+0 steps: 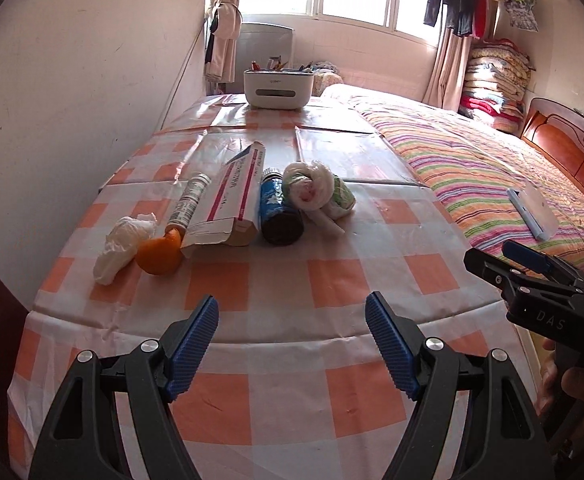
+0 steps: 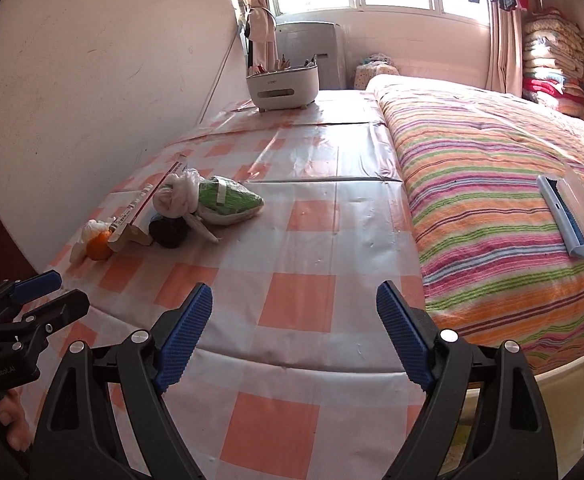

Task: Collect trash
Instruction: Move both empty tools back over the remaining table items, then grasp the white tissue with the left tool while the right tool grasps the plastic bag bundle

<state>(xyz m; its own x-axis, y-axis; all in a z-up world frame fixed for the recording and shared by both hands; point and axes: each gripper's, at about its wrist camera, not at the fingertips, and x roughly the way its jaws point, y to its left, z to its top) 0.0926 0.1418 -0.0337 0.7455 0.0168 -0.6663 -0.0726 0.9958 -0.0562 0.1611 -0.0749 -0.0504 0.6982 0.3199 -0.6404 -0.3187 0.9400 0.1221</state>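
Checked table (image 1: 292, 280), far-left cluster: one crumpled tissue (image 1: 122, 246), one orange (image 1: 160, 256), one tube (image 1: 190, 200), one carton (image 1: 234, 200), one dark can (image 1: 280, 212), one knotted bag (image 1: 312, 188). Left gripper (image 1: 292, 344), right gripper (image 2: 294, 334): jaws apart, empty.

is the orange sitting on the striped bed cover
No, the orange rests on the checked tablecloth, beside a crumpled tissue.

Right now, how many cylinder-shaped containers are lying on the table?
2. A white labelled tube lies left of the long box, its end by the orange; a dark blue-labelled can lies right of the box. More may be hidden.
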